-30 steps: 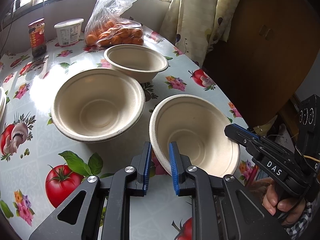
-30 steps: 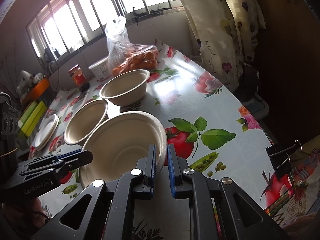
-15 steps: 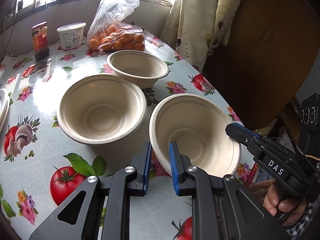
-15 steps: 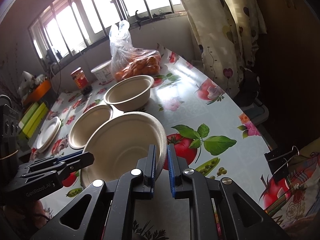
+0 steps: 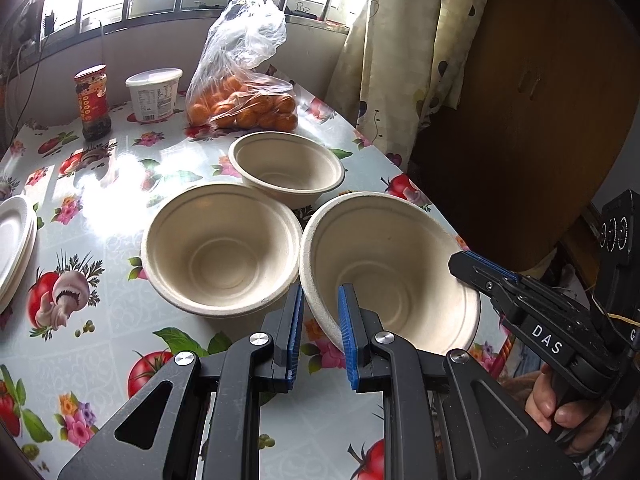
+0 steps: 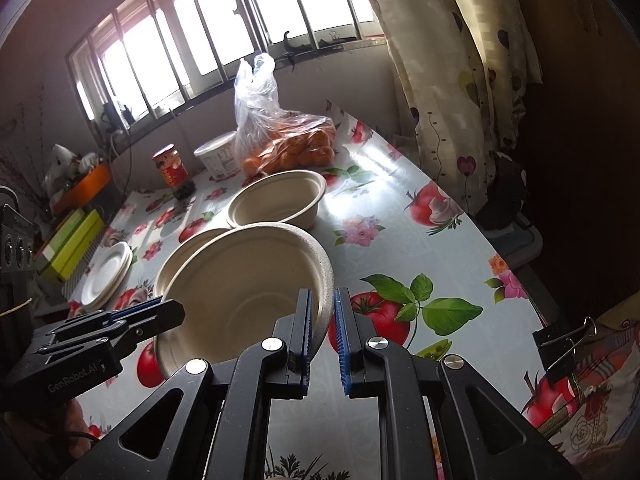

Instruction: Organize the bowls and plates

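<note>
You hold one beige bowl [image 5: 390,268] between both grippers at the counter's [image 5: 120,200] right side, its mouth tipped up toward you and slightly left, its base down and away. Your left gripper [image 5: 319,332] is clenched on the near-left rim, one blue finger inside the wall and one outside; your right gripper [image 6: 322,332] is clamped the same way on the opposite rim, and from the left view its fingers [image 5: 480,270] bite the rim at the bowl's right. The bowl is round, so it has no long axis; the line between your two grips runs roughly across the counter. A second bowl [image 5: 220,248] sits upright on the counter just left of the held one, rims nearly touching in the left view. A third, smaller bowl [image 5: 286,168] stands just behind them. The counter's right edge [image 6: 500,240] runs close under the held bowl, with dark cupboard and curtain [image 5: 400,60] beyond. Open cloth lies left of the second bowl, up to a stack of plates [image 5: 12,248] at the far-left edge. Against the back wall stand a jar [image 5: 93,102], a tub [image 5: 154,94] and a bag of oranges [image 5: 244,92].
</note>
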